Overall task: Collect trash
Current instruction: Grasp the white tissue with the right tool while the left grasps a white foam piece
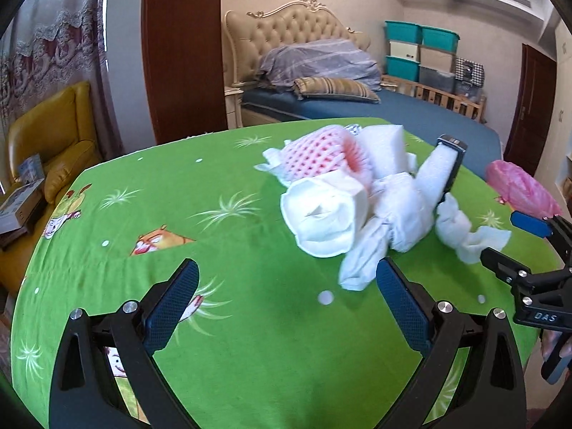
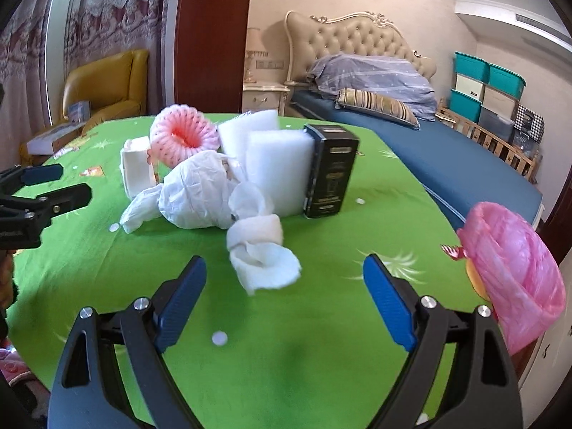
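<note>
Holding both grippers wide apart and empty, you have the left gripper (image 1: 287, 282) and right gripper (image 2: 285, 279) facing the trash pile (image 2: 228, 178) at twelve o'clock on the worktop (image 2: 321, 357).

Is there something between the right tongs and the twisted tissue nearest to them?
Nothing visible. The right tongs are open, and only bare green cloth lies between them and the tissue. The rest of the trash lies behind it.

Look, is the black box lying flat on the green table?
No, the black box stands upright on the green table, leaning against a white foam block.
</note>
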`<state>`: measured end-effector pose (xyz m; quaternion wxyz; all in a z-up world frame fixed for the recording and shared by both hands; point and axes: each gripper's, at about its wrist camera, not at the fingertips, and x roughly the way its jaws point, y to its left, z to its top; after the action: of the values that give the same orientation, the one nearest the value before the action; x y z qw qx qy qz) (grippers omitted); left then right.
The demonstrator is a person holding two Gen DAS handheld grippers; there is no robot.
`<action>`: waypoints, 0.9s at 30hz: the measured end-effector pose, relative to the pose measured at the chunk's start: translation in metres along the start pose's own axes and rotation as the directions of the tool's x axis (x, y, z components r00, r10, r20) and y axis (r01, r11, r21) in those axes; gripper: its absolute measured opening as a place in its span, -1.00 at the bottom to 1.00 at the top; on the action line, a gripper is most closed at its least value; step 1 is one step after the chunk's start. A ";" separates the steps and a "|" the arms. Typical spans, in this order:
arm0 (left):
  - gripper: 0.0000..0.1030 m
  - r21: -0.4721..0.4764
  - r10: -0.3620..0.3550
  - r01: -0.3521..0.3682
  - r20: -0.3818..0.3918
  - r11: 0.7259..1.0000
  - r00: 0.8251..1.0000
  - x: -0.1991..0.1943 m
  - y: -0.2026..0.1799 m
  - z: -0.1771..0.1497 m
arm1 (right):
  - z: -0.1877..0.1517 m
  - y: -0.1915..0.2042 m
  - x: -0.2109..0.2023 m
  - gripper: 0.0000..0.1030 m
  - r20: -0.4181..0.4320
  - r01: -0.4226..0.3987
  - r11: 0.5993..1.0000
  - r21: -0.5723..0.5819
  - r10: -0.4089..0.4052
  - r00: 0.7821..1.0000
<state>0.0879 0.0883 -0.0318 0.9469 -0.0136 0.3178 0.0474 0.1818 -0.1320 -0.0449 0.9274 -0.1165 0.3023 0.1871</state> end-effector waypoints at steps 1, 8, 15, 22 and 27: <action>0.83 0.001 0.003 -0.003 -0.003 1.000 1.000 0.001 0.002 0.000 | 0.002 0.002 0.005 0.68 -0.013 0.006 1.000 -0.007 -0.006 1.000; 0.83 0.014 0.008 -0.008 -0.019 1.000 1.000 0.009 -0.005 0.007 | 0.022 0.010 0.024 0.66 -0.062 0.009 1.000 -0.023 -0.011 0.998; 0.83 0.034 0.008 -0.006 -0.062 0.999 0.998 0.030 -0.014 0.023 | 0.032 0.015 0.041 0.41 -0.119 0.002 1.000 -0.029 -0.006 0.993; 0.76 -0.010 -0.046 0.045 -0.088 0.999 0.995 0.046 -0.018 0.030 | 0.026 0.011 0.038 -0.36 -0.088 -0.017 1.000 0.011 0.018 0.996; 0.62 -0.010 -0.052 0.051 -0.073 0.999 0.996 0.049 -0.030 0.034 | 0.023 0.000 0.030 -0.40 -0.060 -0.029 0.998 0.058 0.033 0.998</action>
<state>0.1499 0.0639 -0.0348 0.9354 -0.0272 0.3516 0.0236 0.2160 -0.1159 -0.0452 0.9176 -0.0909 0.3376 0.1892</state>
